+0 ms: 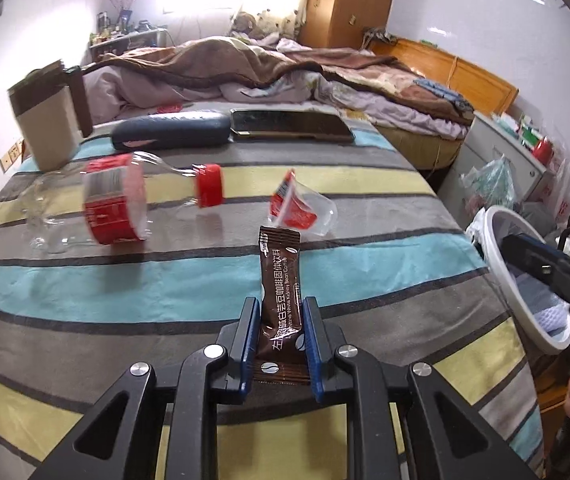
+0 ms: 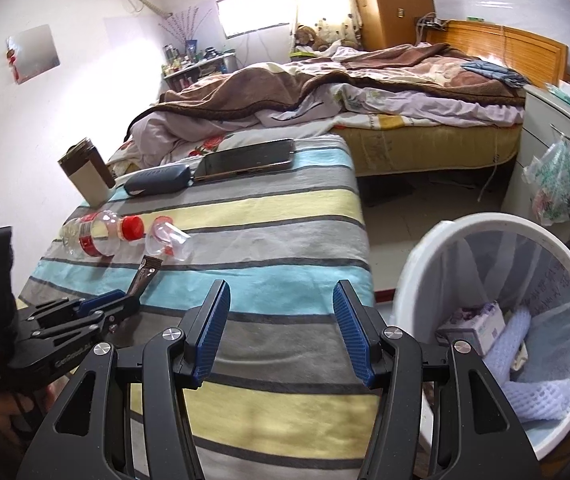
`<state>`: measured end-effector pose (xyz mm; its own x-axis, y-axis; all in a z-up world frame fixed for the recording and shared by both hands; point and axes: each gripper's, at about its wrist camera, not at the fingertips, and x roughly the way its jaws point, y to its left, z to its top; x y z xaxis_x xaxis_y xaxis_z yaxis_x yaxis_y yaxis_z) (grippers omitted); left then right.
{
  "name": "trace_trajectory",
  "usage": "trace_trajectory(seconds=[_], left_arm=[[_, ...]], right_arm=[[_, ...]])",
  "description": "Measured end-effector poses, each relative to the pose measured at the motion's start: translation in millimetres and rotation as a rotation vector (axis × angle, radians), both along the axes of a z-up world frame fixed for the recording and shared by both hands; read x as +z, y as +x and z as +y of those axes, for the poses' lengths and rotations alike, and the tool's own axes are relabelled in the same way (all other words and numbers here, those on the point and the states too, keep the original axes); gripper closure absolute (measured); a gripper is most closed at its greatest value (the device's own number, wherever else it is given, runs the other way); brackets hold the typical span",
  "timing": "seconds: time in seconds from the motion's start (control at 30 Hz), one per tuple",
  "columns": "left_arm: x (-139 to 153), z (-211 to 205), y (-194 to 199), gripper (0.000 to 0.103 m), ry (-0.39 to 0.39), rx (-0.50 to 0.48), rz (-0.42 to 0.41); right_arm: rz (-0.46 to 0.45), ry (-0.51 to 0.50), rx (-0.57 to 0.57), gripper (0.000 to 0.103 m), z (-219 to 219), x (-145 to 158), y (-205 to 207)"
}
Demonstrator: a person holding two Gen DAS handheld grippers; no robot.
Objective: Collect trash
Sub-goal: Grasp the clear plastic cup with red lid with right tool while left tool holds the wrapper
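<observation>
Partway through. The left tool (image 1: 278, 322) was pinching the brown coffee sachet (image 1: 280, 280) between its blue pads, sachet standing up out of the jaws, its top end clear of the striped cloth on the desk (image 1: 205, 288). The right tool (image 2: 281, 330) was spread wide with nothing between its pads, hanging over the desk's near right edge, beside the bin.

The white bin (image 2: 417, 280) sat on the floor just off the desk's right side. It already held a small carton, some pale mesh wrap and a liner, so some trash looked collected.

Left to collect, as a judgement: the sachet had yet to be dropped, and the clear bottle (image 1: 85, 204) with red cap and the clear cup (image 1: 305, 210) with its red lid peeled open were lying on the cloth, close together, mid-desk.

Probably not trash: glasses case (image 1: 171, 132), tablet (image 1: 291, 125) and the tan lidded container (image 1: 47, 120) along the far edge.

Room: path from sachet to bin was open across the near half of the desk, only the right tool in the way. The desk's right edge dropped straight to the floor by the bin; the bed stood behind the far edge.
</observation>
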<state>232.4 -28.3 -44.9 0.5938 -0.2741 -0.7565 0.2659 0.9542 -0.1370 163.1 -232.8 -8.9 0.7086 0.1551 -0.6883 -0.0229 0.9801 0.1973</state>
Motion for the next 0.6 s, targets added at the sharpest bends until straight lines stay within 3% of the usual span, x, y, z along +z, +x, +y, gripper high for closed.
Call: trace_trajectory(seconds=[0.6], left_arm=[[24,64,-10,0.081,-0.032,0.117,-0.051]], right_arm=[[0.024,-0.06,0.245,0.047,63,-8,47]])
